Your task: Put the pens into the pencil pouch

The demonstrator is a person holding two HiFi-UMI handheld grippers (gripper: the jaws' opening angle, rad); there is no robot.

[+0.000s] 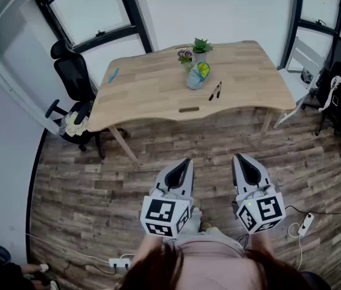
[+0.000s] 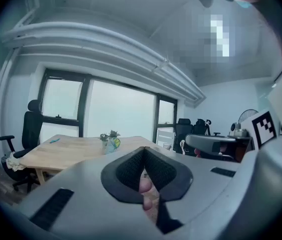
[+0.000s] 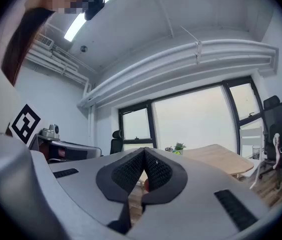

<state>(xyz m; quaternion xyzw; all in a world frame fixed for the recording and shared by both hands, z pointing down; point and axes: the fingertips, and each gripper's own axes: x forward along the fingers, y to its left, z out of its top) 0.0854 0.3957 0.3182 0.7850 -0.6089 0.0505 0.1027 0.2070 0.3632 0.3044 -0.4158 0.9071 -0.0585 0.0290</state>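
Note:
A light blue pencil pouch (image 1: 197, 75) with a yellow-green patch stands on the wooden table (image 1: 152, 95), far ahead of me. Two dark pens (image 1: 215, 90) lie just right of it on the tabletop. A blue pen (image 1: 113, 74) lies near the table's left edge. My left gripper (image 1: 186, 162) and right gripper (image 1: 238, 159) are held side by side over the floor, well short of the table, both shut with nothing in them. The pouch (image 2: 112, 143) shows small in the left gripper view, beside the plants.
Two small potted plants (image 1: 194, 49) stand behind the pouch. A black office chair (image 1: 73, 77) with a cloth on its seat stands left of the table; more chairs and gear stand at the right (image 1: 339, 95). A power strip (image 1: 306, 223) and cables lie on the wood floor.

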